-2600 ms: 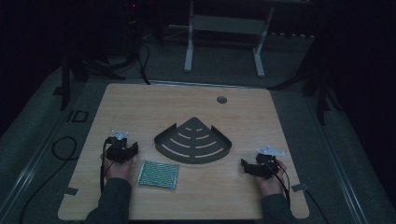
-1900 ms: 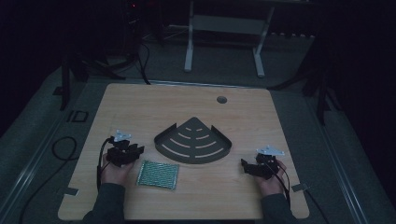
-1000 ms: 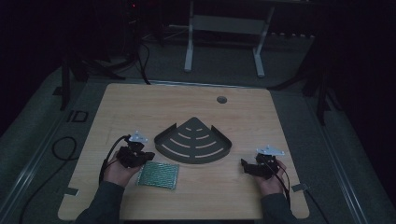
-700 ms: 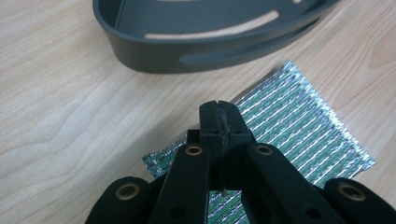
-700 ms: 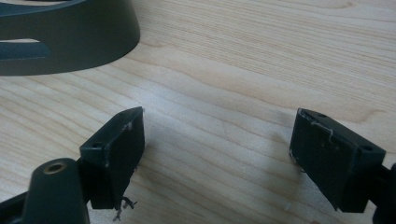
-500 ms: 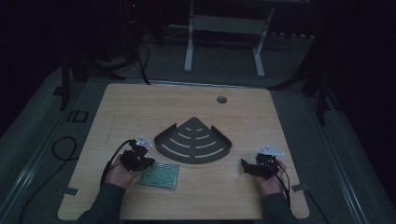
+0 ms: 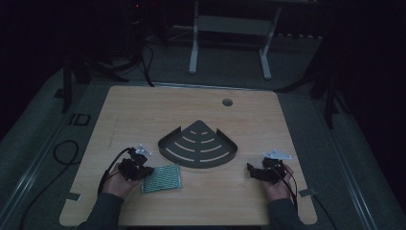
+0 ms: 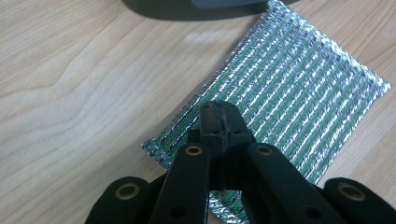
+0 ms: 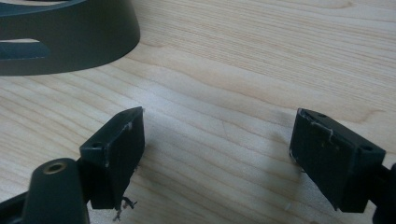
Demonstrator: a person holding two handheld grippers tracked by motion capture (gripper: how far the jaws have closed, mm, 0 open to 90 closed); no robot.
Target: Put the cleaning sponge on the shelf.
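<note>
A silver-and-green foil pouch point(image 7: 162, 178) point(image 8: 299, 88) lies flat on the wooden table point(image 7: 143, 115), in front of a dark fan-shaped slotted tray point(image 7: 198, 144). My left gripper point(image 7: 141, 170) point(image 8: 219, 119) is shut, its tips pressed together over the pouch's near-left edge. I see nothing between the jaws. My right gripper point(image 7: 252, 171) point(image 9: 217, 149) rests at the table's front right, jaws wide open over bare wood. The tray's curved wall point(image 9: 70, 42) stands off to its upper left.
A round cable hole point(image 7: 227, 102) sits near the table's far edge. Cables trail from both grippers, and one loops point(image 7: 62, 153) off the left side. Dark floor and a white stand's legs point(image 7: 230, 43) lie beyond the table.
My left hand has moved right and toward the front, from beside the pouch onto its left edge. The pouch now lies slightly turned. The right hand has stayed put.
</note>
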